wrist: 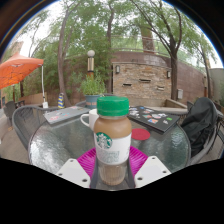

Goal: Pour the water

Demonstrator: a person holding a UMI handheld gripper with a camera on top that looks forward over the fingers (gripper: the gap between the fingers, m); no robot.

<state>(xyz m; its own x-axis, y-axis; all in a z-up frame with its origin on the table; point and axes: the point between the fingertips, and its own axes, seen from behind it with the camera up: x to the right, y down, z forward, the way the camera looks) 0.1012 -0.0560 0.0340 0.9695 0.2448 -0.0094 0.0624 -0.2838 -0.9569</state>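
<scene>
A bottle [112,138] with a green cap, a white label with a green logo, and brownish liquid stands upright between my fingers. My gripper [112,165] is shut on the bottle: both magenta pads [88,158] press on its sides at the lower label. The bottle is held above a round glass table [55,148]. A white cup [90,120] shows just behind the bottle, partly hidden by it.
A red object [140,133] lies on the table beyond the bottle to the right. Dark metal chairs [25,120] stand around the table, and a dark bag [200,125] sits at the right. An orange umbrella [18,70] is at the left; a stone wall and trees stand behind.
</scene>
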